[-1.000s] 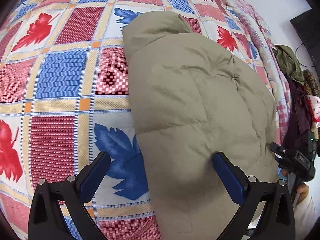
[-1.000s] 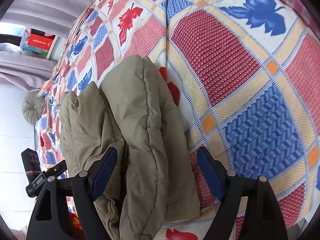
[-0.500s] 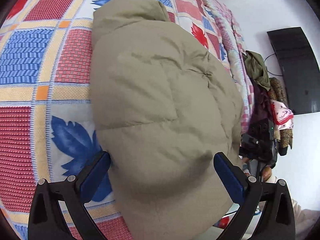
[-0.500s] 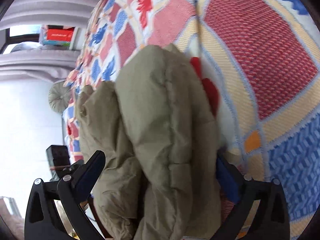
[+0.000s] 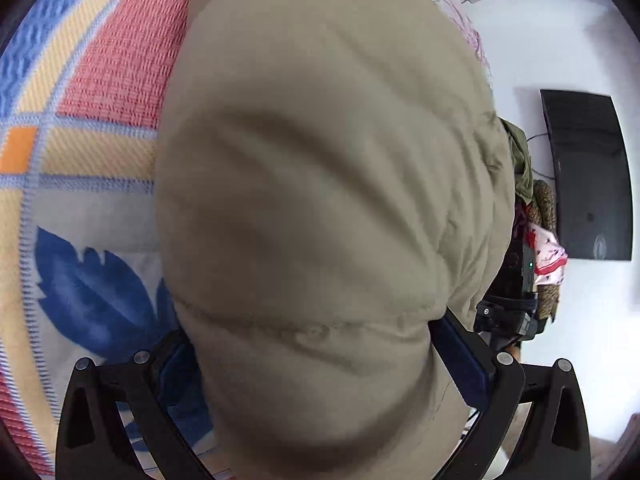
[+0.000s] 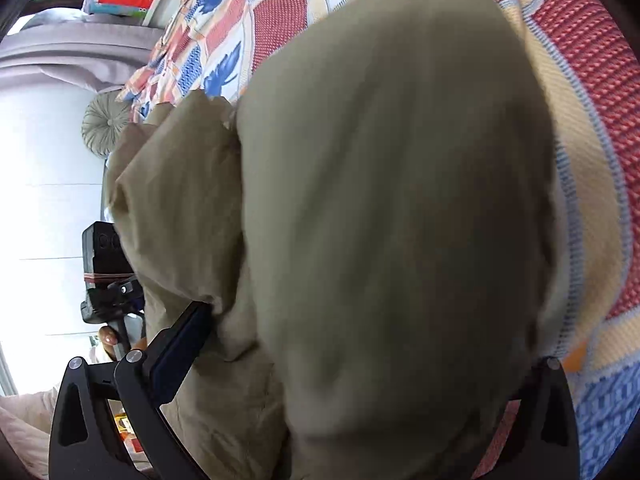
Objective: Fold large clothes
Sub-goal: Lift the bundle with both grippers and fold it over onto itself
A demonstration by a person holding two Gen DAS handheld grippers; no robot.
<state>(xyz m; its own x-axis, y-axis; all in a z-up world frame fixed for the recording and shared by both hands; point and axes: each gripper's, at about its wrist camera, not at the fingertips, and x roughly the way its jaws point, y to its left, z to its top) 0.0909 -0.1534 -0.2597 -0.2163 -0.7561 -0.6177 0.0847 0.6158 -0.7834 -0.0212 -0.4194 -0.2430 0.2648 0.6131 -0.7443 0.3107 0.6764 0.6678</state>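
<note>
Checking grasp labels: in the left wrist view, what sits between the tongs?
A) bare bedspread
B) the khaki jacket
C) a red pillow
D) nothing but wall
B: the jacket bulges between both fingers of the left tongs, with the bedspread off to one side.

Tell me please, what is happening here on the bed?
A person with two handheld grippers is folding a khaki padded jacket on a patchwork bedspread. The left gripper and the right gripper each straddle a thick bundle of the jacket, which fills both wide jaws. Whether they actually pinch it is unclear.
</note>
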